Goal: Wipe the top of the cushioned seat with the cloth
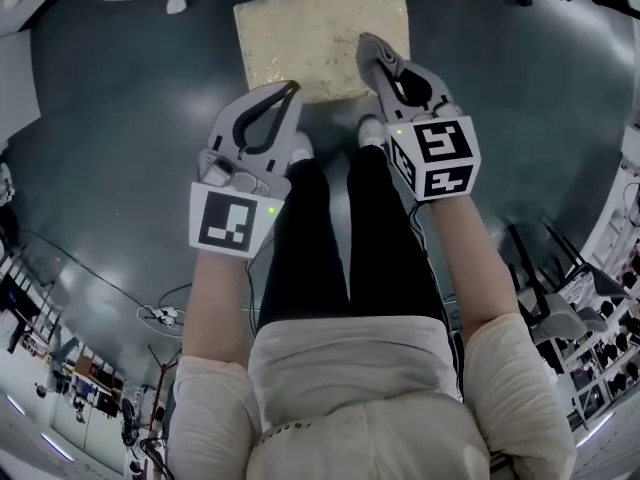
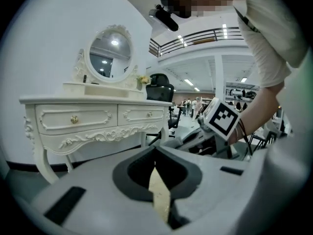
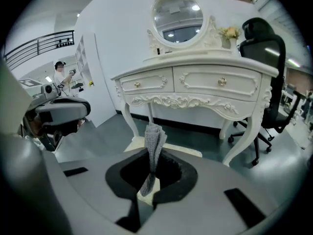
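Grey woven cloth (image 3: 154, 136), folded into a narrow strip, is pinched between the jaws of the right gripper (image 3: 152, 150). The strip stands up out of the jaw tips with its loose end slightly flared. In the head view the cloth hangs from that gripper's tip above the near right corner of the seat. The left gripper (image 2: 154, 149) has its jaws closed tip to tip with nothing held. Only a pale sliver of the seat shows through the gap below them.

Both grippers are held side by side in front of the person's legs. The square cushioned seat (image 1: 310, 43) lies just ahead of them. Its top is a cream-gold fabric with a speckled, slightly glittering texture, and it sits flat on the glossy dark grey-green floor (image 1: 120, 118). Beyond the seat stands a white carved dressing table (image 3: 195, 82) with two drawers and an oval mirror (image 3: 177, 13). A black office chair (image 3: 266, 58) is beside it.
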`<move>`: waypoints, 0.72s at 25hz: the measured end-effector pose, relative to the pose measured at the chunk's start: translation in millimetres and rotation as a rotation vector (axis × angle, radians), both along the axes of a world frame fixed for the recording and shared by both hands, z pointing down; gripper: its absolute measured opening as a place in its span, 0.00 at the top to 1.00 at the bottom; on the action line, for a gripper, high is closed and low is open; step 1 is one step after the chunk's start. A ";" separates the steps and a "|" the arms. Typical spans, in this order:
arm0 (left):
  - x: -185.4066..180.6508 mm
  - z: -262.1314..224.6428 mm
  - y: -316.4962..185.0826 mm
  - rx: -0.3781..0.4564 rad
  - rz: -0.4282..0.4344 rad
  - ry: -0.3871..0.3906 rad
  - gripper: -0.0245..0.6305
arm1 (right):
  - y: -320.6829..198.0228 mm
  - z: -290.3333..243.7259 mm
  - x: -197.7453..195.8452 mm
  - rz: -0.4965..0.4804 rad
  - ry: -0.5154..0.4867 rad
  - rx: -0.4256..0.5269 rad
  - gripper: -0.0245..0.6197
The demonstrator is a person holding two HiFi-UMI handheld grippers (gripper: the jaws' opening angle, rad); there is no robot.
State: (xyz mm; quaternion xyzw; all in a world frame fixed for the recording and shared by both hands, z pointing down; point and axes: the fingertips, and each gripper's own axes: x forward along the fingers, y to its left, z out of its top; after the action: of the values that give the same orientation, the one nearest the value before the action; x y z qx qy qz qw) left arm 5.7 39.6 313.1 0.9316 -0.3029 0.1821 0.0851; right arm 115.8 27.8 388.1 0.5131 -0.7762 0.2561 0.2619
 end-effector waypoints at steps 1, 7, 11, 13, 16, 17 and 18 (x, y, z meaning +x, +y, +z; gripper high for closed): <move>-5.2 -7.7 -1.5 0.012 0.003 -0.006 0.96 | 0.0 -9.1 -5.0 0.003 -0.002 0.015 0.92; -30.0 -77.1 -21.0 0.047 -0.036 0.024 0.96 | -5.7 -77.3 -37.1 -0.013 -0.018 0.085 0.92; -34.9 -123.6 -32.5 0.087 -0.033 0.026 0.96 | -16.2 -129.0 -45.5 -0.028 -0.014 0.148 0.92; -35.6 -141.9 -38.2 0.104 -0.027 0.022 0.96 | -22.2 -152.8 -45.0 -0.025 -0.011 0.178 0.92; -33.9 -168.0 -52.8 0.126 -0.033 0.017 0.96 | -35.7 -188.9 -38.2 -0.016 -0.017 0.232 0.92; -32.5 -176.9 -56.9 0.136 -0.040 0.020 0.96 | -38.7 -199.9 -34.8 -0.011 -0.020 0.248 0.92; -31.5 -185.3 -59.1 0.144 -0.046 0.022 0.96 | -39.5 -209.7 -31.6 -0.006 -0.023 0.262 0.92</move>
State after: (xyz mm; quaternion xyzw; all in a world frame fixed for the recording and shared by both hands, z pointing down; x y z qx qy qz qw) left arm -25.8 -19.5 127.8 0.9300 -0.3356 0.1475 0.0253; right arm 84.2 -11.7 178.4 0.5378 -0.8074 0.1574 0.1845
